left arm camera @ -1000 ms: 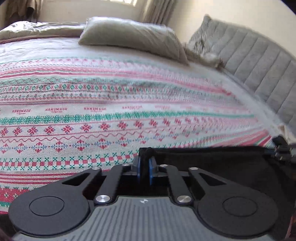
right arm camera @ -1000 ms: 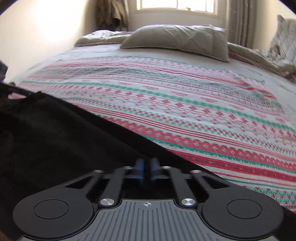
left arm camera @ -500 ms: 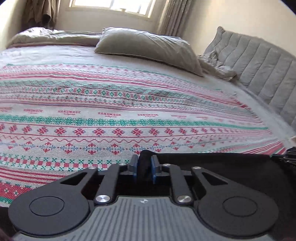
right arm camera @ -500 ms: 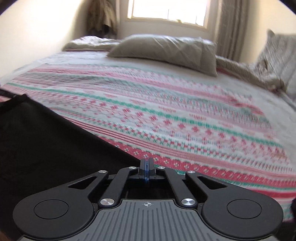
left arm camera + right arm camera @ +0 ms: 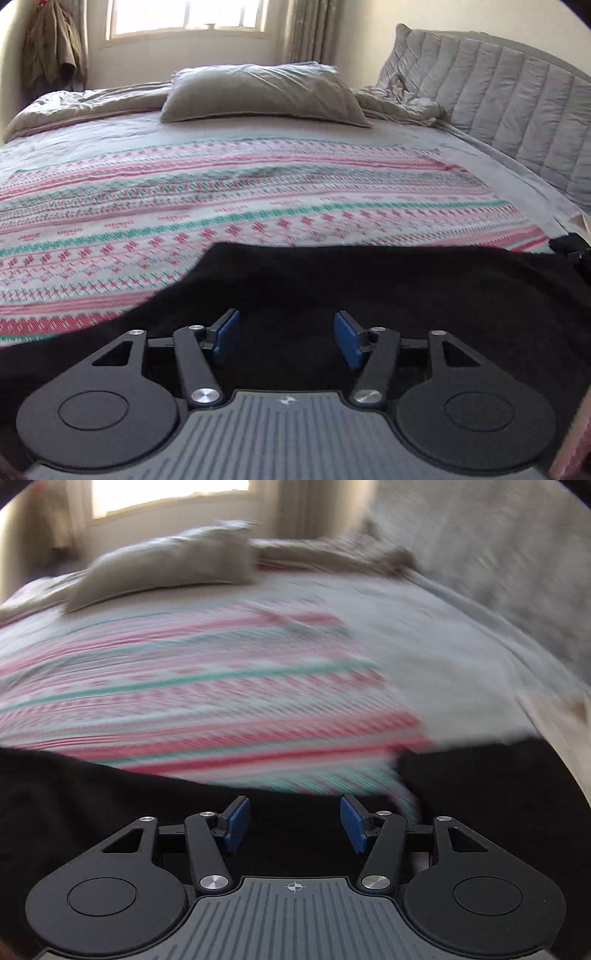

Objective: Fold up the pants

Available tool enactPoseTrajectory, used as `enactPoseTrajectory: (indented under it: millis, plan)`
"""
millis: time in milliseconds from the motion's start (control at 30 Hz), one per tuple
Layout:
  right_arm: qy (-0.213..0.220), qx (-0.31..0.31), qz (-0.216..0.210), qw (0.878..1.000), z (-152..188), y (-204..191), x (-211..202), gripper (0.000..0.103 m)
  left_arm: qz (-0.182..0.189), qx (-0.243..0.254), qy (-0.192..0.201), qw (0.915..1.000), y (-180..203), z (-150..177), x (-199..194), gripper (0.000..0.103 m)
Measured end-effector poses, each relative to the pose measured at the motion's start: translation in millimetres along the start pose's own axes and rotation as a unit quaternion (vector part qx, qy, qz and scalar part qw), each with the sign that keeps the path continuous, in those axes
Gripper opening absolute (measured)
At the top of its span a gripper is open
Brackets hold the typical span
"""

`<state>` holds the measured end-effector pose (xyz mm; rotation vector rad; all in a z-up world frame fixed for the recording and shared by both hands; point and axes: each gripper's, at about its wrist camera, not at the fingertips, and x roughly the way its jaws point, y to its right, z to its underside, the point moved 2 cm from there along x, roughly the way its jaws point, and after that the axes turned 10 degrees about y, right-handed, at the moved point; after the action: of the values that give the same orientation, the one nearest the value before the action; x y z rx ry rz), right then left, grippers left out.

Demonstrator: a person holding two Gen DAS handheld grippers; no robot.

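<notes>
The black pants (image 5: 369,280) lie spread on the patterned blanket (image 5: 258,206) at the near edge of the bed. My left gripper (image 5: 285,338) is open just above the black fabric, its blue pads (image 5: 225,334) apart and holding nothing. My right gripper (image 5: 294,823) is open too, over the pants (image 5: 110,797) in a motion-blurred right wrist view, with nothing between its blue pads (image 5: 352,823).
A grey pillow (image 5: 262,96) and a rumpled duvet (image 5: 85,101) lie at the far end under a window (image 5: 184,16). A padded grey headboard (image 5: 509,122) runs along the right side. A jacket (image 5: 55,51) hangs at the far left.
Both grippers were shut on the black pants and have opened and let go. The pants now lie on the blanket. The right wrist view has swung and blurred.
</notes>
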<state>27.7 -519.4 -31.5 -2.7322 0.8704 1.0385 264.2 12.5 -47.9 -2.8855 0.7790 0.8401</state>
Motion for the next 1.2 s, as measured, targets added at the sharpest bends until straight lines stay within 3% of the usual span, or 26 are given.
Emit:
enactPoseTrajectory:
  millis: [133, 300, 400, 433, 500, 533, 600, 700, 800, 967, 1100, 1200]
  plan:
    - [-0.038, 0.058, 0.032, 0.997, 12, 37, 0, 0.054, 0.009, -0.002, -0.018, 0.9998, 13, 13, -4, 0.061]
    - [-0.064, 0.092, 0.042, 0.993, 28, 51, 17, 0.054, 0.007, -0.002, -0.037, 0.9993, 22, 27, 0, 0.062]
    - [-0.042, 0.136, 0.041, 0.989, 34, 60, 27, 0.051, 0.002, 0.004, -0.029, 0.9996, 25, 35, -2, 0.066]
    - [-0.030, 0.154, 0.042, 0.987, 36, 63, 29, 0.047, 0.001, 0.005, -0.026, 0.9997, 26, 36, -3, 0.067]
    - [-0.011, 0.161, 0.042, 0.986, 37, 60, 27, 0.017, 0.001, 0.011, -0.022, 0.9997, 28, 39, -4, 0.068]
    - [-0.005, 0.151, 0.038, 0.988, 36, 55, 26, 0.009, 0.001, 0.017, -0.021, 0.9996, 29, 39, -5, 0.068]
    - [0.012, 0.104, 0.055, 0.993, 31, 40, 19, 0.009, 0.002, 0.030, -0.017, 0.9994, 30, 42, -7, 0.069]
    - [0.074, 0.032, 0.085, 0.993, 21, 24, -3, 0.007, 0.007, 0.045, -0.011, 0.9989, 32, 46, -11, 0.072]
    - [0.101, -0.011, 0.099, 0.990, 13, 18, -6, 0.007, 0.011, 0.062, -0.006, 0.9980, 34, 50, -12, 0.077]
    - [0.058, -0.003, 0.111, 0.992, 19, 21, 36, 0.011, 0.012, 0.083, -0.001, 0.9965, 38, 54, -12, 0.085]
    - [0.059, -0.006, 0.123, 0.991, 25, 16, 28, 0.030, 0.004, 0.084, -0.011, 0.9964, 41, 50, -20, 0.085]
    - [0.068, -0.007, 0.090, 0.994, 22, 13, 0, 0.041, 0.017, 0.094, -0.001, 0.9954, 52, 48, -31, 0.085]
